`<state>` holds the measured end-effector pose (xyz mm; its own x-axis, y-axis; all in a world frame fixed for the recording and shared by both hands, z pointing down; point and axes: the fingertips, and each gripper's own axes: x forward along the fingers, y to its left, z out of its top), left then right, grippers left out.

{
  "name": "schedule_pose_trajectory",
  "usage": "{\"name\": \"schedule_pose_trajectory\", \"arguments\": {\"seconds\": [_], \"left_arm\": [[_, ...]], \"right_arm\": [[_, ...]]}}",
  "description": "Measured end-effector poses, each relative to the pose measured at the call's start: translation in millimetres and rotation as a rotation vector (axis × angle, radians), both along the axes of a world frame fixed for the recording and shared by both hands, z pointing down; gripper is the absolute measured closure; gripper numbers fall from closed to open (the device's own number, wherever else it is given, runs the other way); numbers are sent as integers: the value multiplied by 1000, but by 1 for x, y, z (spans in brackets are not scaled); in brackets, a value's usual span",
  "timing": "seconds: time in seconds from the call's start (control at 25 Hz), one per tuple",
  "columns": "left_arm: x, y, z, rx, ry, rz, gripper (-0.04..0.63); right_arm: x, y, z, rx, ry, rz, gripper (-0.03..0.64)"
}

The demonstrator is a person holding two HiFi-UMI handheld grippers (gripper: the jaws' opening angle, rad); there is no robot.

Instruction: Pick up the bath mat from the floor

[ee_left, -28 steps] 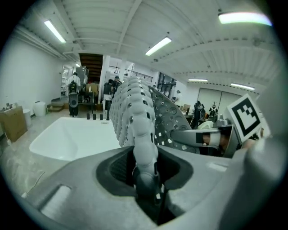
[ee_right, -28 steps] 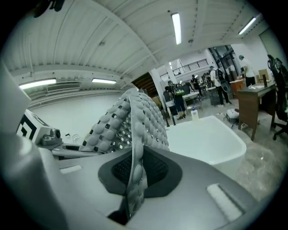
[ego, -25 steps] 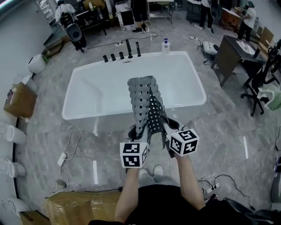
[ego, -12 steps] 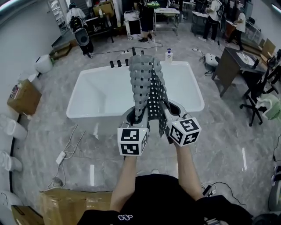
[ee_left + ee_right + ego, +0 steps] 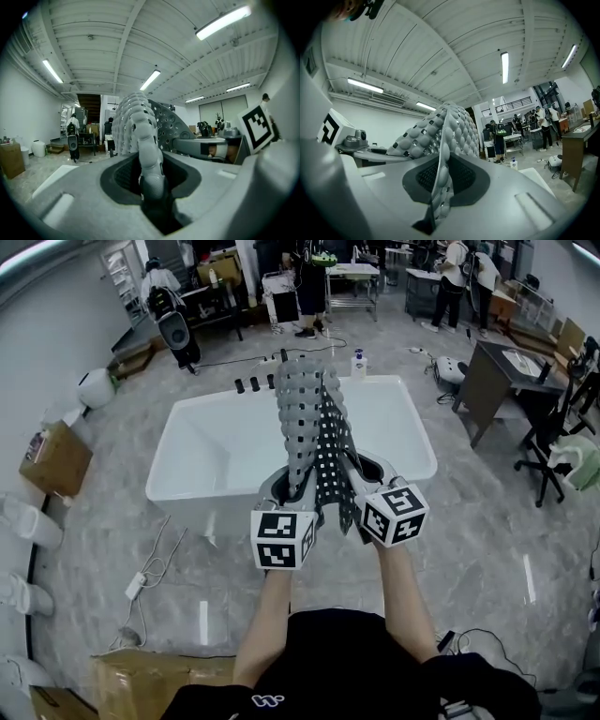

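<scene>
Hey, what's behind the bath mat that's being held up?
In the head view, the white bathtub lies behind the bath mat, with dark taps at its far rim. The mat covers a middle strip of the tub, so anything there stays unseen.

Grey bath mat (image 5: pixel 312 423), rubbery, pebbled bumps on one face, rows of small holes. Off the floor, bent lengthwise into two flaps, standing up and leaning away, in front of the white bathtub (image 5: pixel 211 451). Near edge pinched in left tongs (image 5: pixel 298 495) and right tongs (image 5: pixel 349 486), side by side.
</scene>
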<state>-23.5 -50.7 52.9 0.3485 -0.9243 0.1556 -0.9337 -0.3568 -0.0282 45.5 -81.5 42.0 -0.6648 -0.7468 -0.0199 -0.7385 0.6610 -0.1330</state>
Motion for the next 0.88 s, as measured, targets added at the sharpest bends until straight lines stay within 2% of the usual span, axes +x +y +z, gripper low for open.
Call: {"name": "schedule_pose_trajectory", "arguments": {"seconds": [0.88], "left_arm": [[-10, -2, -6, 32, 3, -32, 483]], "right_arm": [[-4, -2, -9, 53, 11, -9, 600]]}}
